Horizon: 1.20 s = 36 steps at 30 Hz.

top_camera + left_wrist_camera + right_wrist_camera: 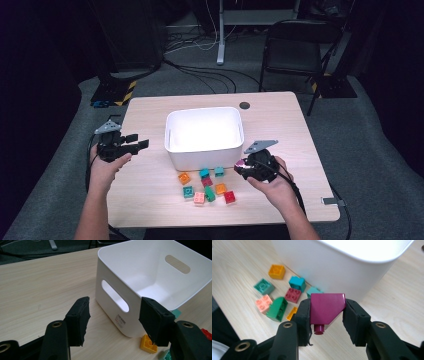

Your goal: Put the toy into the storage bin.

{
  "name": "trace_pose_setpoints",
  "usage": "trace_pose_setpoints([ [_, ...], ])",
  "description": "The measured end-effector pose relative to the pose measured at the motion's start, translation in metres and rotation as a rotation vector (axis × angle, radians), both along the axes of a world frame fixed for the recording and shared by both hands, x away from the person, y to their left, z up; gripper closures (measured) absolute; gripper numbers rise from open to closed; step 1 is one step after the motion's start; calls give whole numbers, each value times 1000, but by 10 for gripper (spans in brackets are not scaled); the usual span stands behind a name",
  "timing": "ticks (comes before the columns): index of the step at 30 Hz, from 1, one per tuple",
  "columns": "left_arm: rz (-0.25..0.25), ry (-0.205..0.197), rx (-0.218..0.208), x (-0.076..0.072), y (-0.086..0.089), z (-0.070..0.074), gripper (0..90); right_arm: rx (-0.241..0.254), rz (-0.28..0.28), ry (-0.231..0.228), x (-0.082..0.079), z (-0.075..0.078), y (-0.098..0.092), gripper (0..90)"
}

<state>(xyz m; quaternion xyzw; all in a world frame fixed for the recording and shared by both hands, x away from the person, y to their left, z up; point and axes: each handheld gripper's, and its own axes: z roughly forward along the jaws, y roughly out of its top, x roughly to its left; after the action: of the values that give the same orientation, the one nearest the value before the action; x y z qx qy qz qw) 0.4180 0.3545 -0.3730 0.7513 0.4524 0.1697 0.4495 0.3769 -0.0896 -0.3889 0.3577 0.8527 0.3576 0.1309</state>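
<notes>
My right gripper [325, 312] is shut on a magenta sloped brick [325, 308], held above the table beside the white bin's near right corner [235, 152]. In the high view the right gripper [246, 167] shows the magenta brick [241, 163] at its tip. Several loose bricks lie in front of the bin: orange [184, 178], teal [188, 191], pink [199, 197], green [210, 194], red [229, 197]. My left gripper [140, 141] hovers left of the white bin [120, 302], open with nothing between its pads [113, 315].
The white bin [172, 140] stands mid-table and looks empty inside. A round black grommet [244, 105] sits behind it. A black folding chair [295, 50] and cables lie on the floor beyond the table's far edge.
</notes>
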Motion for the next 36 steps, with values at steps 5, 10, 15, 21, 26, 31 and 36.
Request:
trace_pose_setpoints([
  [5, -4, -8, -5, -1, 2, 2, 412, 1, 8, -20, 5, 27, -2, 585],
  [10, -1, -15, -9, -2, 4, 5, 412, 12, 22, -19, 17, 50, 0, 585],
  [15, 0, -20, -13, -3, 5, 7, 412, 10, 33, -22, 28, 61, 6, 584],
  [21, -1, -27, -14, -3, 4, 8, 412, 0, 30, -26, 42, 67, 17, 585],
  [26, -4, -26, -4, -3, 2, 8, 412, 9, 27, -21, 60, 64, 29, 585],
  [31, -7, -26, -2, -3, 1, 8, 412, 7, 38, -18, 81, 53, 49, 585],
  [36, -7, -22, -5, -3, 1, 8, 412, -4, 53, -11, 97, 43, 63, 585],
])
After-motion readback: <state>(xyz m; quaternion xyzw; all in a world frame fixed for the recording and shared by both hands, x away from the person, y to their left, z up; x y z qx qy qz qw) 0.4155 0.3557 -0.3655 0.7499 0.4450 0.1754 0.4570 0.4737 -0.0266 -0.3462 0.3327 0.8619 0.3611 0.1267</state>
